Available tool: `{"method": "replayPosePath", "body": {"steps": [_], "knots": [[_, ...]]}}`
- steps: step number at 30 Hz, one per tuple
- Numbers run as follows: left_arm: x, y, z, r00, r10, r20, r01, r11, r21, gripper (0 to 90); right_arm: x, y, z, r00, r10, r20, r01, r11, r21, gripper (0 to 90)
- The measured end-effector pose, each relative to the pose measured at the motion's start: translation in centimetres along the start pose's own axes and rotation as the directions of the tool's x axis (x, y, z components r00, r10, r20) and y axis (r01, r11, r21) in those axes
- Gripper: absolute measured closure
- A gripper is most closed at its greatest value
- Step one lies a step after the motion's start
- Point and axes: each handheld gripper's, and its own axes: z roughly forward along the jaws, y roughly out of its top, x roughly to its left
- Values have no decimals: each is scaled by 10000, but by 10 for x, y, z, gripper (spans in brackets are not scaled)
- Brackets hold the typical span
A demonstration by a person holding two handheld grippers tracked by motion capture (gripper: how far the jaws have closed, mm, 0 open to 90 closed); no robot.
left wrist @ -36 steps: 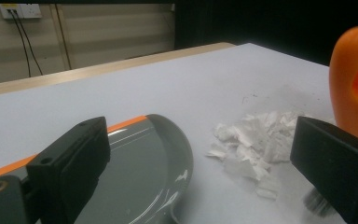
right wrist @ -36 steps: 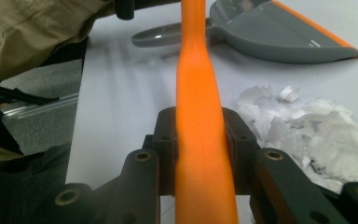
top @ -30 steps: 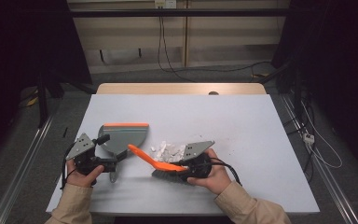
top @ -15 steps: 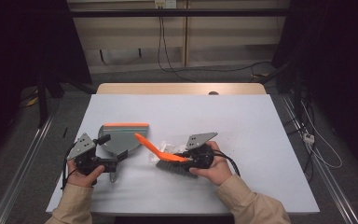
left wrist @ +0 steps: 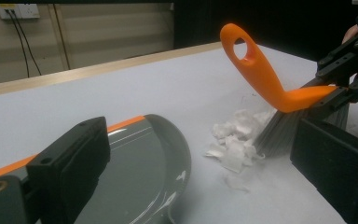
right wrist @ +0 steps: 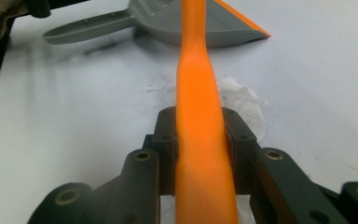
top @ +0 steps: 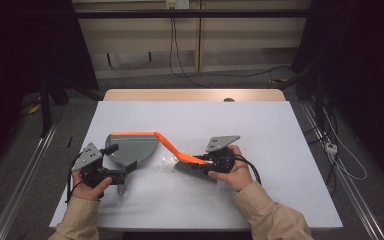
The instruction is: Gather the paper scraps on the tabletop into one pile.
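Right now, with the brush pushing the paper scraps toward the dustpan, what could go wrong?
1. The paper scraps lie loose and spread out; a fast stroke of the brush could scatter some past the dustpan.
2. The left gripper sits at the dustpan's handle; if its hold is loose, the pan may slide when the scraps reach it.
3. The right gripper clamps the smooth orange handle, which could twist.

A pale grey table (top: 280, 150) with a light wooden far edge (top: 195, 95) stands in a dim room. Toward 12 o'clock a beige panelled wall (top: 135, 40) carries a white socket plate (top: 176, 4), from which dark cables (top: 172, 50) hang to the grey floor (top: 145, 80). At 3 o'clock black curtains (top: 360, 60) rise above a white power strip (top: 331, 147). At 9 o'clock a metal rail (top: 25, 175) runs alongside, with more darkness behind it.
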Motion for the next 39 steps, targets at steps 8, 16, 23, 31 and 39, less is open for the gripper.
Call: {"method": "replayPosePath", "body": {"steps": [8,16,23,31,39], "knots": [[0,0,0,10000,59,22,-59,10000,12,45,-3,4,-12,9996,244,148,-236,9985,-497,712],[-2,1,1,10000,82,30,-83,10000,31,45,-1,13,-24,9995,261,166,-244,9953,-939,711],[-1,1,1,10000,72,27,-72,10000,37,45,10,12,-27,9998,103,-190,-120,9958,-904,711],[-2,1,1,10000,86,32,-86,10000,44,45,36,0,-3,9900,-109,-1407,75,9997,-251,711],[-2,1,1,10000,78,39,-78,10000,32,45,16,-6,2,9944,392,-980,-399,9992,-54,712]]}}
